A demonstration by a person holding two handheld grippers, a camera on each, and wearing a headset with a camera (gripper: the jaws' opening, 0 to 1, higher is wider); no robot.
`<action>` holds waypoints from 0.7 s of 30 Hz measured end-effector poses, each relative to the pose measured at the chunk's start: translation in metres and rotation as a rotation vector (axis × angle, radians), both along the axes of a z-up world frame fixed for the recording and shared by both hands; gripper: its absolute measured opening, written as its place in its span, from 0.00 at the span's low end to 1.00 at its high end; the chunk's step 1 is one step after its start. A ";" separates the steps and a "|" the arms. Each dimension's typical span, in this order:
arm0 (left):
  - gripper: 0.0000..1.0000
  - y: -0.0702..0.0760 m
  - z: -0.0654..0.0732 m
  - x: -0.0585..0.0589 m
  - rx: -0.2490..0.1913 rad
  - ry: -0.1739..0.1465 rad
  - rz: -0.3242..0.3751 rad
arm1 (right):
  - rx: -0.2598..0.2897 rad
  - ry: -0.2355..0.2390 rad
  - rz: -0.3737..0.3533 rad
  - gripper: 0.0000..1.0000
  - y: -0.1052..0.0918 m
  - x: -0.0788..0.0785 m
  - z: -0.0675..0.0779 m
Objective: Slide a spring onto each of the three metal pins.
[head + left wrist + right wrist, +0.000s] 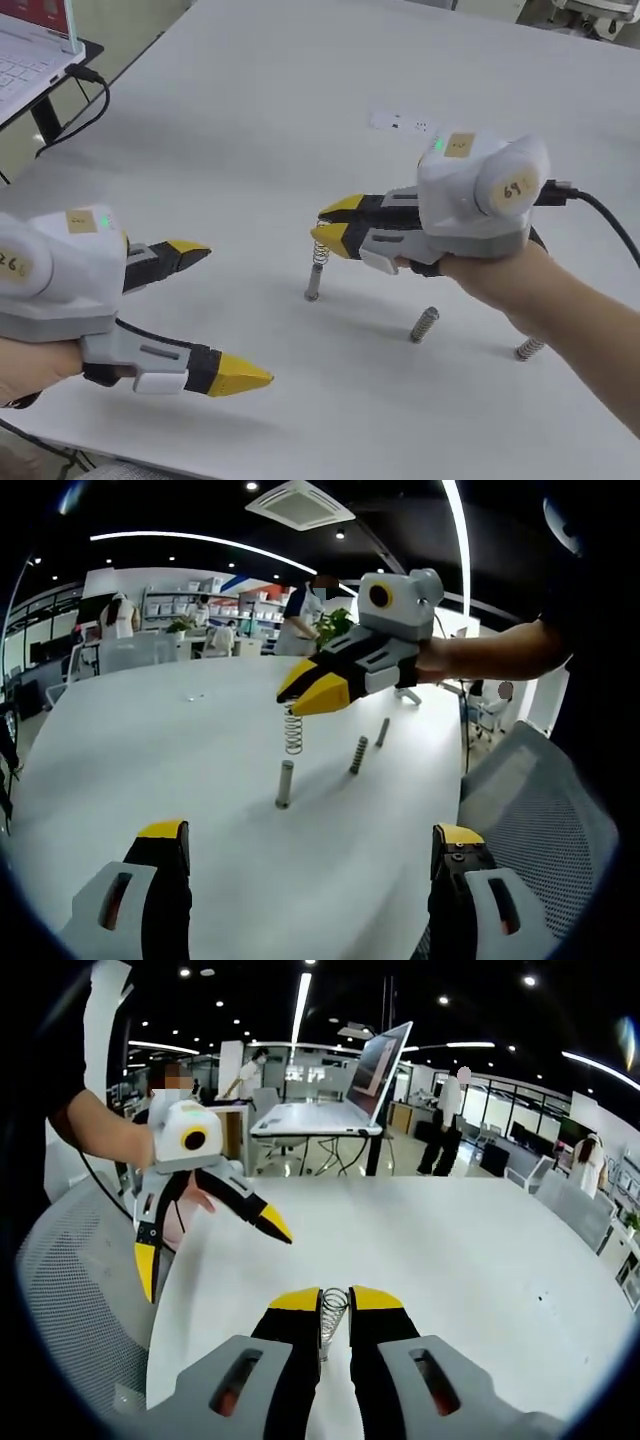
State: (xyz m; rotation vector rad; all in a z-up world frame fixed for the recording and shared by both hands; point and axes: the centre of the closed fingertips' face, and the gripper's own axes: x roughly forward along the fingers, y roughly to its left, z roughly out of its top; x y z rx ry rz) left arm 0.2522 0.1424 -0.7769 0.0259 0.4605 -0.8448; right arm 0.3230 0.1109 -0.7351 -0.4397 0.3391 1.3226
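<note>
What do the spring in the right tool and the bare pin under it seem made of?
Spring: thin coiled wire, grey with a slight shine, likely steel. Pin: smooth silver-grey rod with a dull sheen, probably metal; which alloy is unclear.

I have wide, bare table (250, 130) between my left gripper (235, 313) and the first pin (313, 290). My right gripper (320, 224), pinching a spring (320, 252), blocks its top. A second pin (424, 325) and a third pin (528, 348) stand near on the right.

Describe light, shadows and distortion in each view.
Head view: soft even light, faint shadows under left claw and right claw on the table. Left gripper view: fisheye curves the ceiling lights. Right gripper view: same curving, spring sharp.
</note>
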 end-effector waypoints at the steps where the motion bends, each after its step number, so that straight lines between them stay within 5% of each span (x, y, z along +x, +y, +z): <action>1: 0.98 0.000 0.000 0.000 -0.001 0.001 0.001 | 0.000 0.002 -0.002 0.07 0.000 0.000 -0.001; 21: 0.98 0.002 -0.002 -0.001 -0.002 0.009 0.007 | -0.014 0.014 -0.011 0.07 0.001 0.005 -0.013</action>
